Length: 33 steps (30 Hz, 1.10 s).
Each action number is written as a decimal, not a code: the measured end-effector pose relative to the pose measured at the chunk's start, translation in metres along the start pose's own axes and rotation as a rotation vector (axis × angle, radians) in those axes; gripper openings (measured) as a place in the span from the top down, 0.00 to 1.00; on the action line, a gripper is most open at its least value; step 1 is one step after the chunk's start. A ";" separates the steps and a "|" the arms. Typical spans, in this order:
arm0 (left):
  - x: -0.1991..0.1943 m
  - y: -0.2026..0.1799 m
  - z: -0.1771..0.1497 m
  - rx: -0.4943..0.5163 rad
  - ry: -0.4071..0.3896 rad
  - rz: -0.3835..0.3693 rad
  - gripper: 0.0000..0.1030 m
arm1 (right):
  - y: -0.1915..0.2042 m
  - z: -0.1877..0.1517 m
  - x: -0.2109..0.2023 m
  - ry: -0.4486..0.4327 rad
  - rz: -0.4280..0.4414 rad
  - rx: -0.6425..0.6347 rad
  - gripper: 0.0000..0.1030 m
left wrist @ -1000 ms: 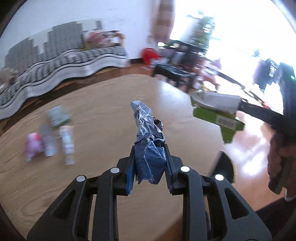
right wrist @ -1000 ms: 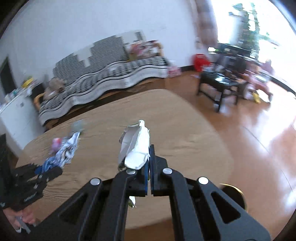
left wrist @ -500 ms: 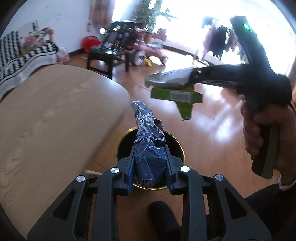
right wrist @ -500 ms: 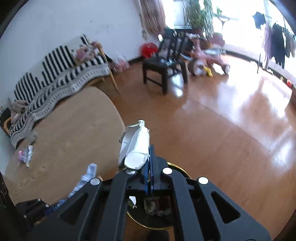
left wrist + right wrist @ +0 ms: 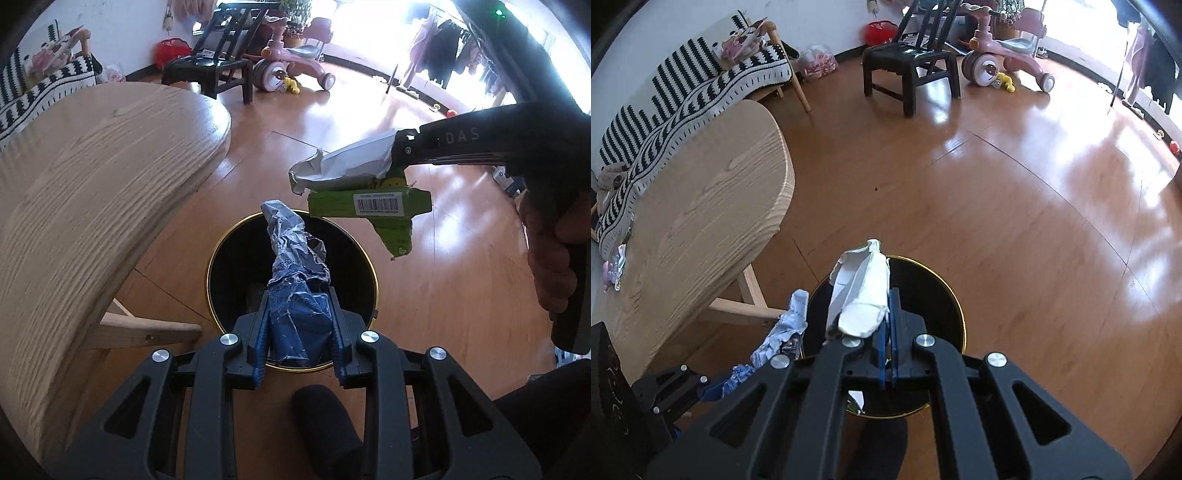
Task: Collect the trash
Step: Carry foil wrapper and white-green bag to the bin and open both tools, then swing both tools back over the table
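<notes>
Above the black bin on the floor, the left gripper clamped a crumpled blue wrapper. The right gripper, jaws together, pinched a flattened carton over the bin's far rim. Best to centre both before letting go.

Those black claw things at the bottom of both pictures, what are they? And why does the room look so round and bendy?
They are grabbers that a person holds, one in each hand. Each carries a small wide-eyed camera looking along its fingers, which bends the room. One picture comes from the left gripper, which squeezes a crumpled blue wrapper. The other comes from the right gripper, which pinches a torn green and white carton. Both hang over a round black bin on the floor beside a wooden table. On the table's far edge lie a few more wrappers.
</notes>
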<state>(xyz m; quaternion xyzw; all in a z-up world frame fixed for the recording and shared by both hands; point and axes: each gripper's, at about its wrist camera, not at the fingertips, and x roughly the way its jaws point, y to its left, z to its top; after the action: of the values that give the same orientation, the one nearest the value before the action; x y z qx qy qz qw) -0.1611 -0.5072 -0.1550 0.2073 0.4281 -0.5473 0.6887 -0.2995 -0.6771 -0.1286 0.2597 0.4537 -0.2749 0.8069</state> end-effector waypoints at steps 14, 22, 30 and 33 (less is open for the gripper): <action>0.001 -0.011 -0.001 0.008 -0.045 0.017 0.29 | 0.007 0.006 0.009 -0.009 -0.049 -0.034 0.18; -0.027 -0.004 -0.004 -0.008 -0.070 0.012 0.19 | 0.027 0.017 -0.002 -0.041 -0.021 -0.040 0.18; -0.116 0.061 -0.017 -0.107 -0.158 0.145 0.11 | 0.108 0.030 -0.028 -0.147 0.037 -0.100 0.18; -0.157 0.105 -0.035 -0.153 -0.179 0.233 0.10 | 0.155 0.034 -0.035 -0.180 0.080 -0.138 0.18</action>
<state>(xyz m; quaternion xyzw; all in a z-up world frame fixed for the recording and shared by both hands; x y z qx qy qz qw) -0.0815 -0.3573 -0.0657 0.1528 0.3784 -0.4458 0.7967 -0.1901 -0.5819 -0.0563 0.1958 0.3866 -0.2326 0.8707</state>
